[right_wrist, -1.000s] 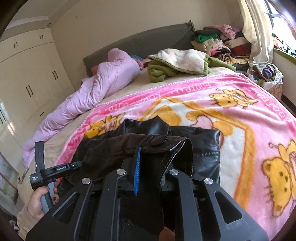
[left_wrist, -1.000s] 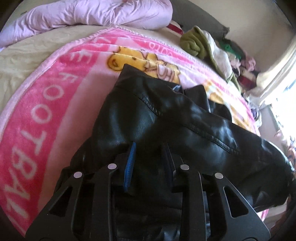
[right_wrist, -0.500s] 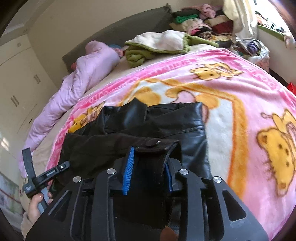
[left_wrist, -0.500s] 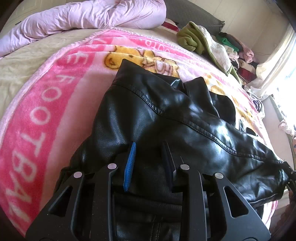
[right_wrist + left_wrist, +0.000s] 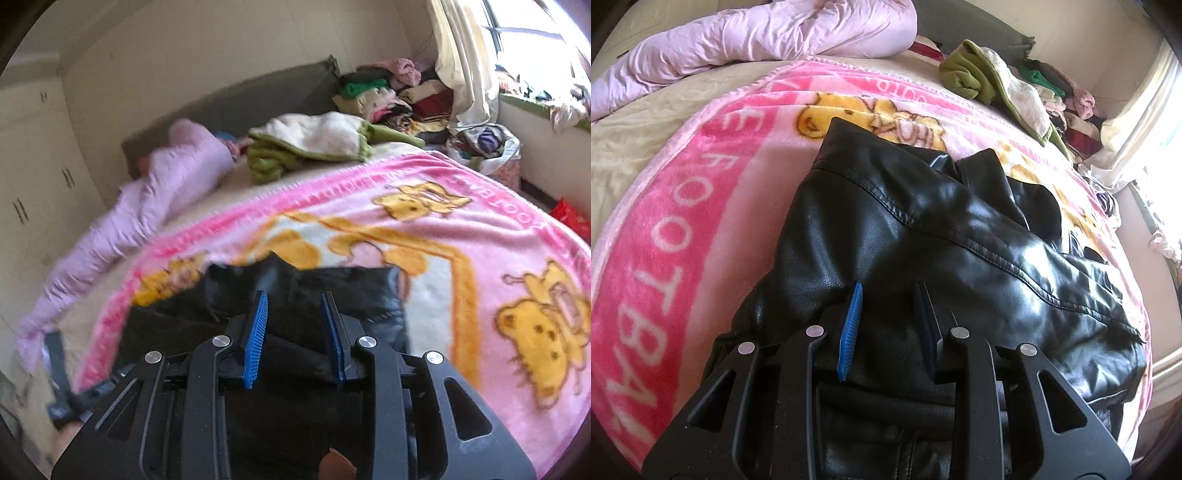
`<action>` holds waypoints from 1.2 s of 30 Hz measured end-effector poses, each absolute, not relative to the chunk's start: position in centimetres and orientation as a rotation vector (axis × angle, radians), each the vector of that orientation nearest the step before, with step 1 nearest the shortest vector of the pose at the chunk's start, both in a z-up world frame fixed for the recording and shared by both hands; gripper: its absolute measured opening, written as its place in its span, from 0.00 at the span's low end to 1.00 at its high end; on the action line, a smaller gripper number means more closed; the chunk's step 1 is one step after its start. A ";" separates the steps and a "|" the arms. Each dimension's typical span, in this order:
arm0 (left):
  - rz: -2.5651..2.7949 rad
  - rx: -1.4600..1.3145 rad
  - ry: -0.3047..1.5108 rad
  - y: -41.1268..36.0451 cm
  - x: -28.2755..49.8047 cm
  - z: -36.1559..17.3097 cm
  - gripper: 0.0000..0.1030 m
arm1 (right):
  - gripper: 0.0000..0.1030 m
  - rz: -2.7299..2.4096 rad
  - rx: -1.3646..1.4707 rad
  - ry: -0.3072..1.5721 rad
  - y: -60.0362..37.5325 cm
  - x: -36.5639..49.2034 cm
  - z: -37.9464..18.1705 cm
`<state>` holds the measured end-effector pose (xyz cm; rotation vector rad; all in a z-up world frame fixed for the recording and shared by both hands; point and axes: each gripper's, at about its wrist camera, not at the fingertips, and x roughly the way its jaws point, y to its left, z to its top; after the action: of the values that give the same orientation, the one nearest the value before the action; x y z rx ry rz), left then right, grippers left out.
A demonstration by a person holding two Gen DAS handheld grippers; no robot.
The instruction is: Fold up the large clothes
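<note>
A black leather jacket (image 5: 923, 236) lies folded on a pink cartoon blanket (image 5: 683, 206). My left gripper (image 5: 888, 291) is low over the jacket's near edge, jaws apart, with leather between the blue pads; a grip cannot be told. In the right wrist view the jacket (image 5: 354, 295) lies flat on the blanket (image 5: 461, 229). My right gripper (image 5: 295, 299) is open above its near edge, holding nothing. The left gripper (image 5: 62, 384) shows blurred at the lower left.
A lilac duvet (image 5: 757, 40) lies along the bed's far left. A green and cream blanket (image 5: 317, 144) sits by the dark headboard (image 5: 229, 107). Piled clothes (image 5: 399, 92) and a curtain (image 5: 461, 55) stand at the far right by the window.
My right gripper has opened and let go of the jacket flap, which now lies flat. The right view has lifted. The left gripper has stayed on the jacket's near edge.
</note>
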<state>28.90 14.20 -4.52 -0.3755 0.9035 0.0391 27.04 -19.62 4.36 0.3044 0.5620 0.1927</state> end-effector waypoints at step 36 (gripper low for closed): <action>-0.022 -0.400 0.860 13.9 27.5 -2.6 0.28 | 0.40 0.360 0.165 0.821 -16.1 29.4 -2.2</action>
<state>27.51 13.87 -2.58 -0.3998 0.8602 -0.0220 29.35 -16.12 -2.20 0.1646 0.8210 0.3605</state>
